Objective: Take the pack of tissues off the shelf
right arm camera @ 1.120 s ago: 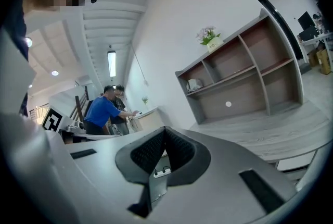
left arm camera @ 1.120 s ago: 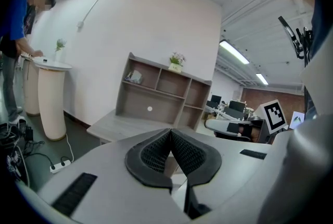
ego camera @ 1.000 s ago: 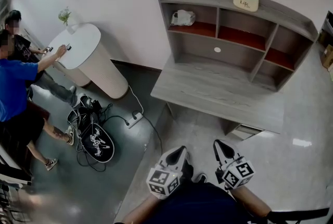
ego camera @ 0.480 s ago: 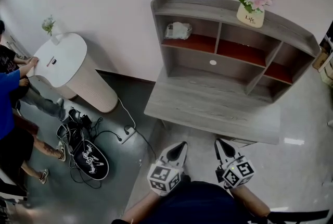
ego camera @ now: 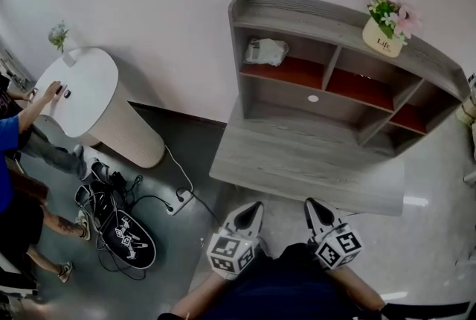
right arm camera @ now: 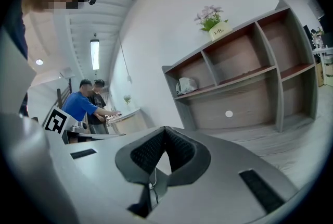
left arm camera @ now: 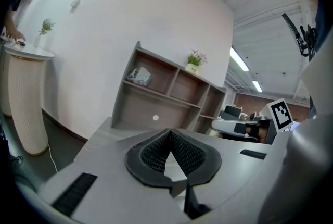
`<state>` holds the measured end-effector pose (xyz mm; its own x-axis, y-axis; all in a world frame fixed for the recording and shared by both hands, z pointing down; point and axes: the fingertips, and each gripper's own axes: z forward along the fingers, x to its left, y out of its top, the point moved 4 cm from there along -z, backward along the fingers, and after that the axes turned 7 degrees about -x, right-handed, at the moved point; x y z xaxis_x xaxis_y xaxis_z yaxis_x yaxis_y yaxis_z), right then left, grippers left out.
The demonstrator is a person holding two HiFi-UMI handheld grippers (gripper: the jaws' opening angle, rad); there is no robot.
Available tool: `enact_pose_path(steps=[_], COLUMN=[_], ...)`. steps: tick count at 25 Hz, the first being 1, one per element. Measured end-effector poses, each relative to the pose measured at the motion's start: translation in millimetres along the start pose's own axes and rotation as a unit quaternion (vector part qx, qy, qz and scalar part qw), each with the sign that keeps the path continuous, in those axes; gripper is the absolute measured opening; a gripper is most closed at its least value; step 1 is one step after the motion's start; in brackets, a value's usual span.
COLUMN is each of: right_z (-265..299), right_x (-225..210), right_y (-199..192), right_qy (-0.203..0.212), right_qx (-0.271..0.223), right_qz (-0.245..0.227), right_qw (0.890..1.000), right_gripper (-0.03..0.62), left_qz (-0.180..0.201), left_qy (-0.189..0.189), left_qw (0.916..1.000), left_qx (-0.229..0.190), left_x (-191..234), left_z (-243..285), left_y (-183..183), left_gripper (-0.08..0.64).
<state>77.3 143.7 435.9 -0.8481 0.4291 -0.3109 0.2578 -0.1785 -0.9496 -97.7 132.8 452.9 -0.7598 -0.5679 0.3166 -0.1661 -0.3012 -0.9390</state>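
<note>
Pale wall backs a grey wooden shelf unit (ego camera: 320, 10) with red-brown boards, which stands on a grey wooden table (ego camera: 297, 162). We find the white, crinkly plastic-wrapped pack of tissues (ego camera: 265, 51) alone in the upper left compartment, resting on the red-brown board.

We judge it light and soft. The wrap will likely give under pressure and may be slippery, so we would take it across the middle of its body rather than by a loose corner of film, with a firm but not crushing squeeze.

Our left claw (ego camera: 255, 205) has its jaws pressed together on nothing, and our right claw (ego camera: 312, 205) is likewise closed and empty. Both hang low near our body, on the near side of the table's front edge. The pack lies well apart from them, up and ahead across the whole table top, more nearly in line with the left claw than the right. Either claw must spread its jaws before reaching it.
</note>
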Motion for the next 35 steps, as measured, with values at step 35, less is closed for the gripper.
enact_pose_path(steps=[35], right_z=[144], right_x=[-172], right_y=[53], right_qy=[0.079], right_qx=[0.027], right_qz=[0.019], right_qw=[0.996], right_gripper=[0.004], left_qz=[0.096], left_qy=[0.117], left_qw=[0.9876], left_qx=[-0.043], left_x=[54], left_z=[200], left_y=[91], left_gripper=[0.015])
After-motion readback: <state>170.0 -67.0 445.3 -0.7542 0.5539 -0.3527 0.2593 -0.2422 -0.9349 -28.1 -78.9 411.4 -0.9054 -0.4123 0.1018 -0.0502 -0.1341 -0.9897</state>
